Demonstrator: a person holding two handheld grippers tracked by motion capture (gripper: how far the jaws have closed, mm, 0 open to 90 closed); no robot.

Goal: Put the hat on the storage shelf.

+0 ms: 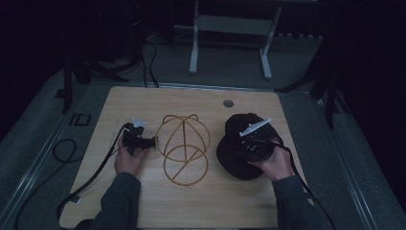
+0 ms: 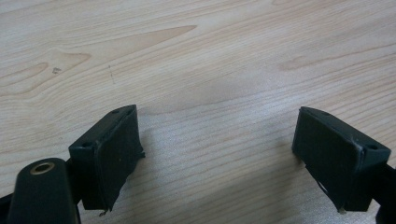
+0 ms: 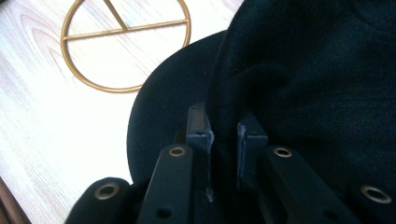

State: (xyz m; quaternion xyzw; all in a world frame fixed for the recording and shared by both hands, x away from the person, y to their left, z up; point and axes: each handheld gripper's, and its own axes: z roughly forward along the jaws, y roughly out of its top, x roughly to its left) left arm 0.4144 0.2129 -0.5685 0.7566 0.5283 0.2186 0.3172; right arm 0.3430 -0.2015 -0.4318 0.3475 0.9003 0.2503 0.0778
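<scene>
Wooden table [image 1: 143,201] with gold wire frame [image 1: 184,148]; left gripper [image 1: 152,142] fingers spread, right gripper [image 3: 223,133] fingers pinching black cap [image 3: 308,74].

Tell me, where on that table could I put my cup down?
The far strip of the table beyond the gold wire stand and black cap is bare, as is the near edge between the sleeves. The middle row, with both hand-held grippers, is crowded.
</scene>
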